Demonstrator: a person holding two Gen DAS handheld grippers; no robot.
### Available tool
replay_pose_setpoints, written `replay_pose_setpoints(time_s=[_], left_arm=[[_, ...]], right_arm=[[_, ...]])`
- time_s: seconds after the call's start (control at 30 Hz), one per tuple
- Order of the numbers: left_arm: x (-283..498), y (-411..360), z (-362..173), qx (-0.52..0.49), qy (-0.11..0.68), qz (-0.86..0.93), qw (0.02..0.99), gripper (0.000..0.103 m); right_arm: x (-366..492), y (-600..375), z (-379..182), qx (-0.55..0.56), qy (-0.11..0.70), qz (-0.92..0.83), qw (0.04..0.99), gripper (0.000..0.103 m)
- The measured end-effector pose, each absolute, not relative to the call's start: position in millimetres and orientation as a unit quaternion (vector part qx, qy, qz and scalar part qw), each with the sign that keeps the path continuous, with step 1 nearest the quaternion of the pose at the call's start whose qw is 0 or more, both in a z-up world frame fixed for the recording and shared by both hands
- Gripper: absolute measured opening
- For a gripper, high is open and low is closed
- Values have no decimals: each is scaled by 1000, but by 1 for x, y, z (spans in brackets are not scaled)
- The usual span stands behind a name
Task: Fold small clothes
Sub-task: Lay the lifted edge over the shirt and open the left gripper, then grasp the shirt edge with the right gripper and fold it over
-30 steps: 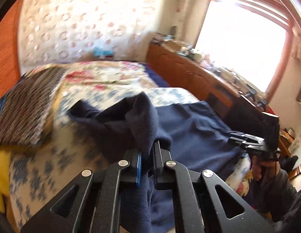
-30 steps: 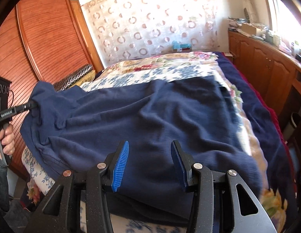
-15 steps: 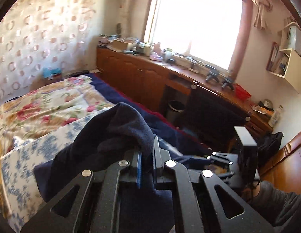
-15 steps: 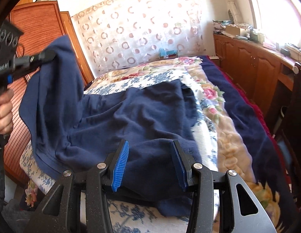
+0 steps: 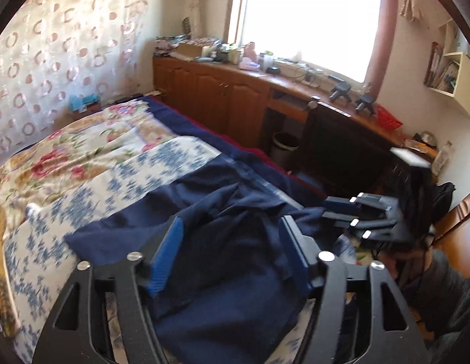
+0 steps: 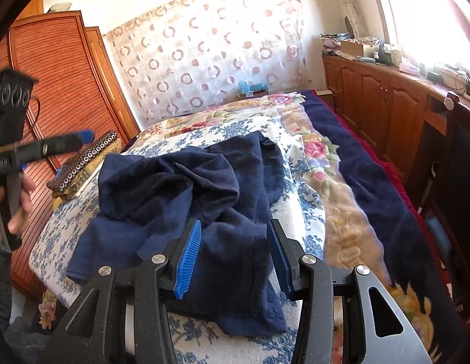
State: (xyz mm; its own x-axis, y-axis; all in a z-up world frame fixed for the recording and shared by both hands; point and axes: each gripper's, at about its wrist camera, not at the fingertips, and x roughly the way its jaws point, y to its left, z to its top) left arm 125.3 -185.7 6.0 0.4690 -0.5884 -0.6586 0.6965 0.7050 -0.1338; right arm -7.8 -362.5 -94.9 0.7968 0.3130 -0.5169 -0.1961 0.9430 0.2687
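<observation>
A navy blue garment (image 6: 186, 188) lies in a loose, partly folded heap on the blue-flowered sheet of the bed (image 6: 298, 209). In the left wrist view the same garment (image 5: 223, 242) spreads under and ahead of my left gripper (image 5: 232, 242), which is open and empty. My right gripper (image 6: 235, 245) is open and empty, hovering over the near edge of the garment. The left gripper also shows in the right wrist view (image 6: 80, 136) at the far left, lifted clear of the cloth. The right gripper shows in the left wrist view (image 5: 341, 209) at the right, beside the garment's edge.
A patterned cushion (image 6: 86, 160) lies at the bed's left by a wooden wardrobe (image 6: 59, 91). A floral blanket (image 6: 341, 212) and a dark blue cover (image 6: 371, 176) lie to the right. A wooden counter (image 5: 235, 97) with clutter runs under the window; a bin (image 5: 285, 148) stands below.
My left gripper, shut on a corner of the garment and lifting it over toward the right, has opened and let go. The cloth now lies folded over itself in a heap.
</observation>
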Motion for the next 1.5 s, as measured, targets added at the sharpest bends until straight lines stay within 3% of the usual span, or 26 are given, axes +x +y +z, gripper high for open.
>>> replay_pose_setpoints(time_s=[0.23, 0.33, 0.43, 0.8, 0.9, 0.93, 0.97, 1.3, 1.5], left_arm=[[123, -135, -28, 72, 366, -322, 870, 73], [123, -115, -42, 61, 374, -300, 875, 73], [126, -99, -55, 50, 379, -280, 881, 73], [126, -62, -78, 8, 366, -236, 900, 73], [123, -56, -82, -9, 357, -231, 905, 73], [123, -54, -83, -14, 357, -231, 905, 73], [123, -53, -85, -19, 358, -232, 904, 73], [117, -56, -86, -21, 356, -233, 905, 73], [112, -59, -82, -20, 347, -237, 907, 73]], right_arm=[[19, -345, -87, 59, 292, 152, 942, 47], [33, -333, -87, 38, 302, 153, 940, 61], [48, -322, -88, 12, 312, 153, 937, 66], [103, -295, -102, -46, 380, 136, 914, 66], [107, -292, -102, -43, 383, 149, 911, 35], [106, -292, -101, -41, 381, 155, 911, 17], [103, -290, -97, -39, 371, 161, 914, 7], [27, -306, -37, 5, 265, 189, 945, 5], [-6, -338, -55, 8, 296, 148, 944, 5]])
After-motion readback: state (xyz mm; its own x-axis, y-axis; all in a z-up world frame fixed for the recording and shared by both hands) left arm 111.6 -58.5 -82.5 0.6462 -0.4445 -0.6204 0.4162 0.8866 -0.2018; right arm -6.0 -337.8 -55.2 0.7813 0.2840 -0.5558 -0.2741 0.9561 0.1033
